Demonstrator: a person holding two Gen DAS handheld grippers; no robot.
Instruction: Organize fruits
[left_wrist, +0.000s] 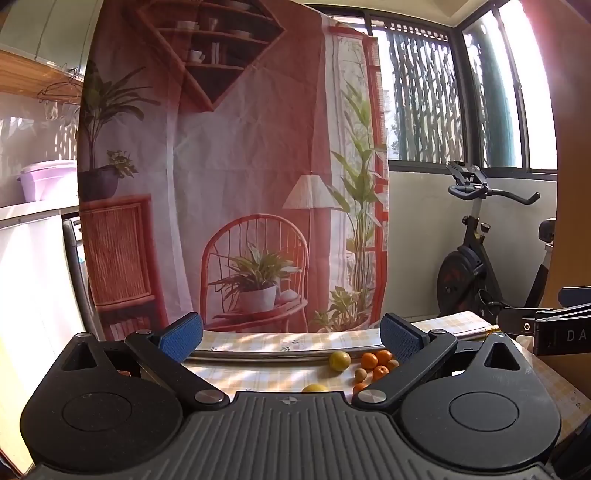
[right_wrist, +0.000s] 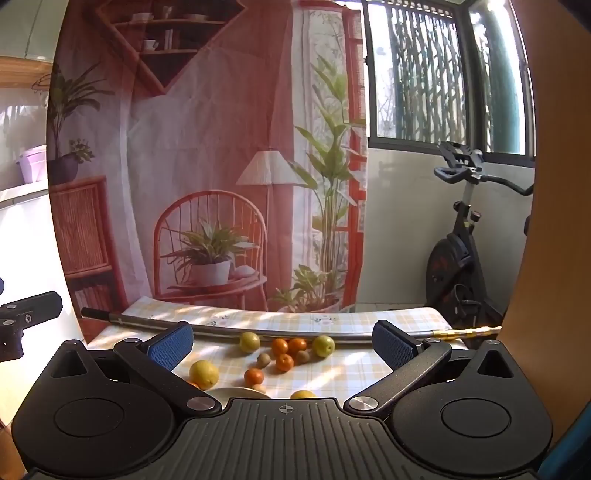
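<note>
Your 2 wrist cameras sit low over the checked table (right_wrist: 332, 373), both facing the printed backdrop (left_wrist: 240, 177). Your right view looks closer at the fruit; both share the metal pole (right_wrist: 295, 334) and exercise bike (left_wrist: 476, 258).

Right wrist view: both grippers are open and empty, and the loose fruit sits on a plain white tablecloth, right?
Not quite: the tablecloth is yellow-checked with small flowers, not plain white, as the right wrist view shows. The right gripper and left gripper are indeed open and empty.
</note>
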